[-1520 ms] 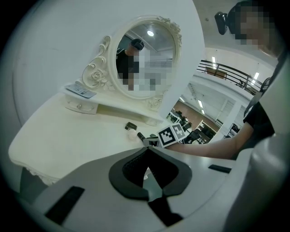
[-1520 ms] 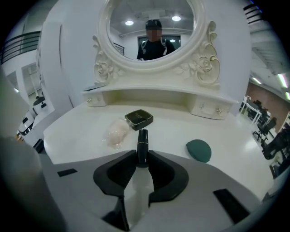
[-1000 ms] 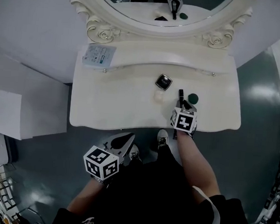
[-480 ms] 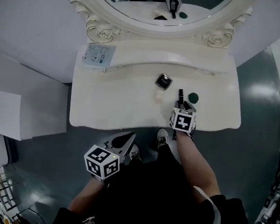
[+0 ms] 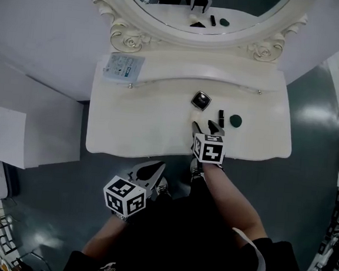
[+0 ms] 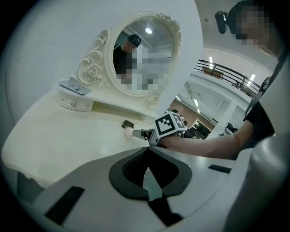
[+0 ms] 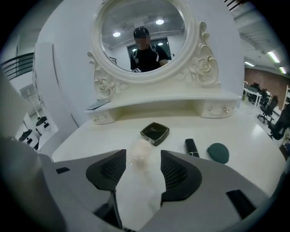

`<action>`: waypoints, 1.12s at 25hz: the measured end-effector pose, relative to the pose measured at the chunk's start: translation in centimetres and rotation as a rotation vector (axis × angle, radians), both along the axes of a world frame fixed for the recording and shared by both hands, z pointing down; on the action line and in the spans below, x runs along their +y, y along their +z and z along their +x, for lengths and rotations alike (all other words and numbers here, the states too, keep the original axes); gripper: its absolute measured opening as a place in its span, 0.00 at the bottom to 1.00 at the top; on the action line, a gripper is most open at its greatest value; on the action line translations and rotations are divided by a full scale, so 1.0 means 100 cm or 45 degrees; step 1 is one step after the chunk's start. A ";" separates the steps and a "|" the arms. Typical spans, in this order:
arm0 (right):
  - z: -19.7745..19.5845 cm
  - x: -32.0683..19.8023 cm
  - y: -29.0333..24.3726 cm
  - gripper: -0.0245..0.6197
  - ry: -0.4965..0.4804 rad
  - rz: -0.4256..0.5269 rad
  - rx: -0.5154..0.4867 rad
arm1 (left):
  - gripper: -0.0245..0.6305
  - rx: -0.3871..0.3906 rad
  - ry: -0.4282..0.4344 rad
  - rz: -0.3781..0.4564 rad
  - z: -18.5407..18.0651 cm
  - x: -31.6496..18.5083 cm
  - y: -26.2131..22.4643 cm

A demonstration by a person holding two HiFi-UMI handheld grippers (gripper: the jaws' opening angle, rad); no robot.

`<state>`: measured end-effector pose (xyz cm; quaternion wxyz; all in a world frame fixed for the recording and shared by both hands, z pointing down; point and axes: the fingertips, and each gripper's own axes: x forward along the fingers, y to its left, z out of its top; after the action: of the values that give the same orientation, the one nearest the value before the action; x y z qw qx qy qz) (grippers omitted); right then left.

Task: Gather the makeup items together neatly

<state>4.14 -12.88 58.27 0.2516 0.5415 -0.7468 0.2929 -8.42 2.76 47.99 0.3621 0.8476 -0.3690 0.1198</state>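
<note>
- The black compact (image 5: 201,100) lies closed near the middle of the white dressing table (image 5: 141,123), in front of the oval mirror (image 5: 251,9).
- A pale, see-through little jar (image 7: 139,154) sits just beside the compact, on the side nearer the person.
- A dark lipstick tube (image 5: 221,116) lies just to the right of the compact, apart from it.
- A green sponge (image 5: 235,120) rests beyond the lipstick, further right of the compact, close to the tube but not touching it.
- The right gripper (image 5: 205,127) hangs over the table just on the person's side of the compact, pointing down and towards it.
- Its jaws have just been opening and stand wide apart. The pale jar is at the mouth of the gap, and neither pad presses on it.
- The left gripper (image 5: 151,170) is well apart from the compact, past the table's front edge and over the floor. Its jaws are together with nothing between them.
- A flat printed packet (image 5: 123,66) lies on the raised shelf, far to the left of the compact.
</note>
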 end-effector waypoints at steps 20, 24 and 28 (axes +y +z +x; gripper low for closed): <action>0.009 -0.005 0.029 0.30 -0.188 -0.031 0.234 | 0.05 -0.013 -0.013 -0.031 -0.019 0.004 0.007; 0.014 -0.011 0.027 0.30 -0.226 -0.043 0.263 | 0.05 -0.013 -0.005 -0.033 -0.015 0.005 0.007; 0.014 -0.010 0.026 0.30 -0.233 -0.065 0.249 | 0.05 -0.017 -0.003 -0.032 -0.013 0.006 0.006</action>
<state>5.50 -13.91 60.91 0.3627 0.4907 -0.7571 0.2333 -9.75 3.33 48.63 0.3703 0.8418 -0.3707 0.1295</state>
